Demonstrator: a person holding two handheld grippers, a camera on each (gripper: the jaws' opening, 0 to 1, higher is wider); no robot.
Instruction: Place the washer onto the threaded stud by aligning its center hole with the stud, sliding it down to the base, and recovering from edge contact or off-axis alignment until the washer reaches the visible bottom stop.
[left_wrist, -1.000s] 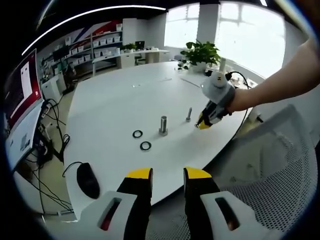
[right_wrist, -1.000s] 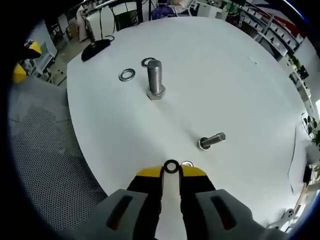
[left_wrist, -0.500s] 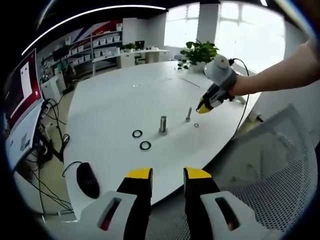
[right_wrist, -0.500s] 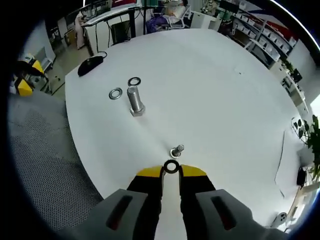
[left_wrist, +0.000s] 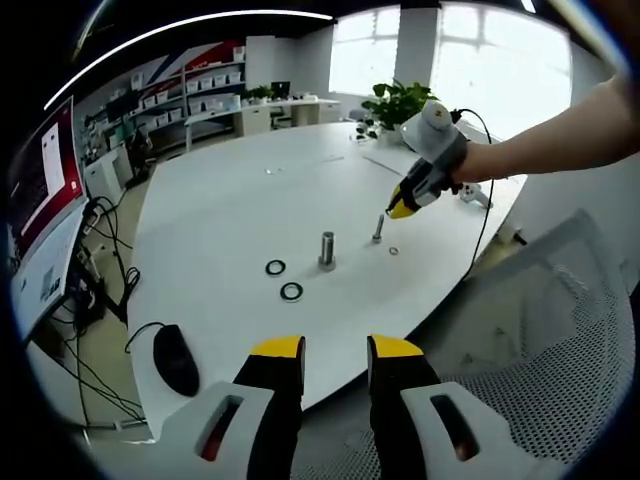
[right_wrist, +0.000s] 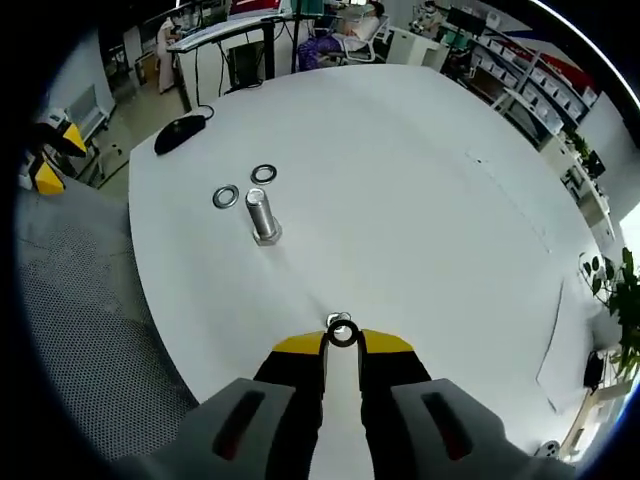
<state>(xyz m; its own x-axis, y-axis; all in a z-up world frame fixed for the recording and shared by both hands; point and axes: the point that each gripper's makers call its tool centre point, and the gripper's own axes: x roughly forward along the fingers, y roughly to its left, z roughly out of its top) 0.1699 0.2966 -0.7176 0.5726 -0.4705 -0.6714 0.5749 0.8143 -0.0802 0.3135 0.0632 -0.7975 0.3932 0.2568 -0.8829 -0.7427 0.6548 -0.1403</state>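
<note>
Washer (right_wrist: 342, 335) pinched in right tongs (right_wrist: 342, 343) above stud (right_wrist: 338, 320); left tongs (left_wrist: 335, 348) parted.

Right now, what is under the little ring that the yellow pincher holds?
Right below the washer in the right gripper peeks the small stud's top. The jaws and washer cover the rest; the white table lies around it.

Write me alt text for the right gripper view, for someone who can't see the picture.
The right gripper, with yellow-tipped jaws, pinches a small dark washer directly above a small threaded stud standing on a white table. Farther off stands a larger bolt with two loose washers beside it, and a black mouse lies near the table's far edge.
</note>
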